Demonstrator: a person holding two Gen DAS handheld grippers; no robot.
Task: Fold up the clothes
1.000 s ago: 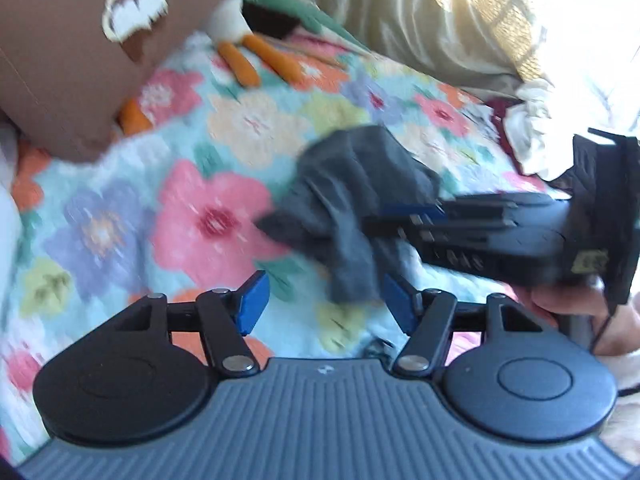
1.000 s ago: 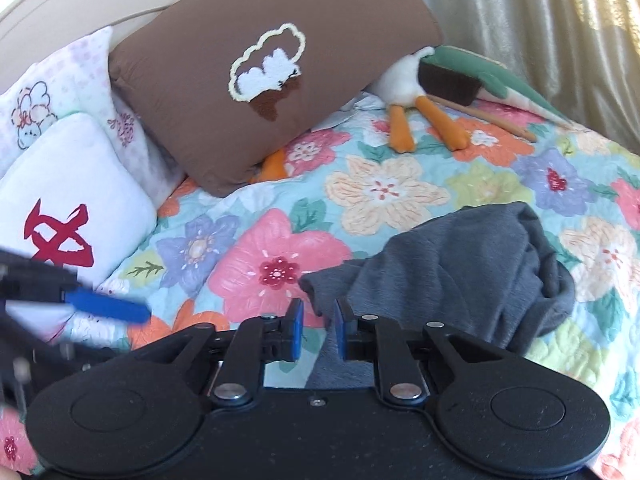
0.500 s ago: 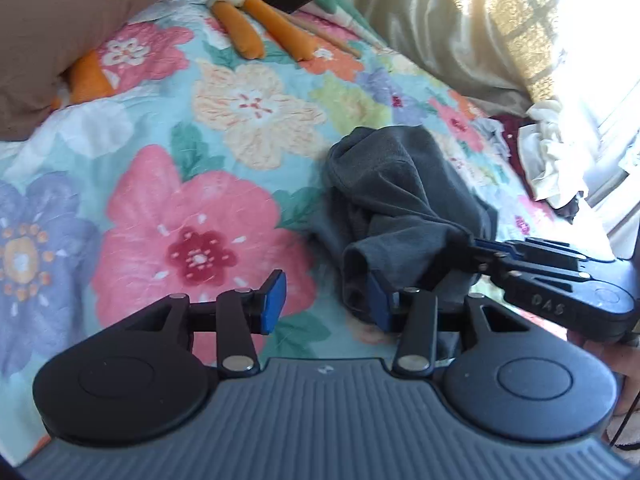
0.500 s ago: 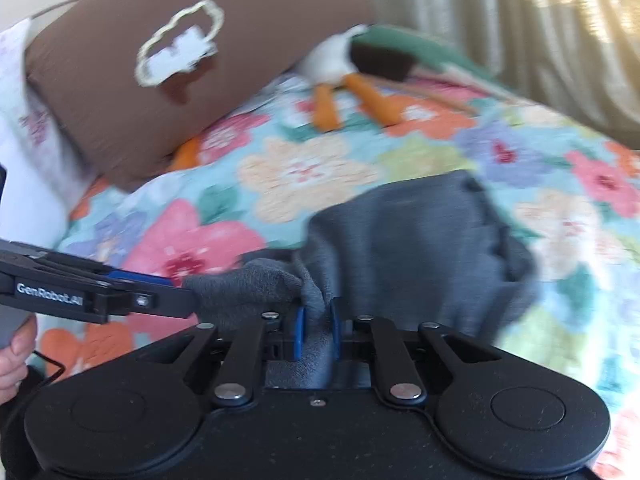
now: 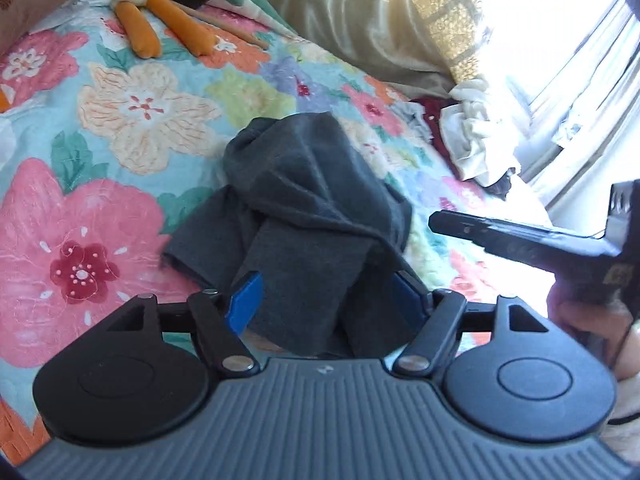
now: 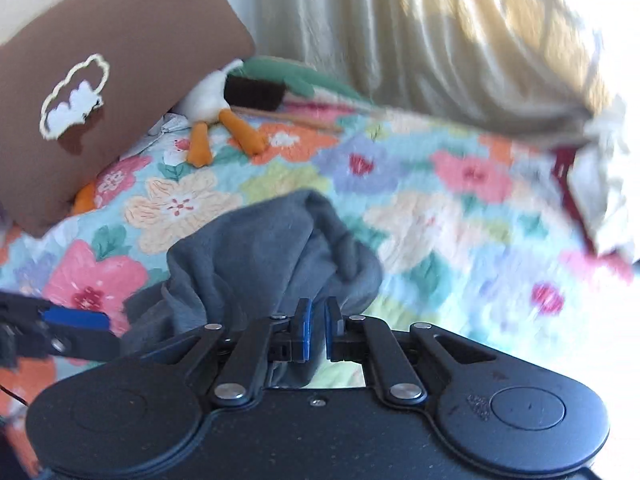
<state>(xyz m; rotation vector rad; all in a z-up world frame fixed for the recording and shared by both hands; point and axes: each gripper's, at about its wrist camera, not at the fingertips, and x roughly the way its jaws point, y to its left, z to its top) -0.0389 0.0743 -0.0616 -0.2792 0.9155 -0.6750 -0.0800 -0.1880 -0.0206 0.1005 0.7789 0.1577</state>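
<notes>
A crumpled dark grey garment [image 5: 304,200] lies on the floral quilt [image 5: 132,112]. My left gripper [image 5: 326,298] stands wide open, and a hanging fold of the garment sits between its blue pads without being pinched. My right gripper [image 5: 434,220] comes in from the right, held by a hand. Its jaws are together and its tip stands just off the garment's right edge, with quilt showing between. In the right wrist view the right gripper [image 6: 317,326] has its pads nearly touching, the grey garment [image 6: 256,256] lies just ahead and under it, and the left gripper's fingers [image 6: 76,320] show at the left edge.
A brown pillow [image 6: 100,92] with a cloud patch leans at the bed's head. A plush toy with orange legs [image 5: 160,28] lies beside it. A pile of white and maroon clothes [image 5: 468,136] sits at the quilt's far right, under a pale curtain [image 6: 400,40].
The left gripper has opened wider and come up close around the garment's near fold. The right gripper, which pinched the cloth half a second ago, now sits off its right edge.
</notes>
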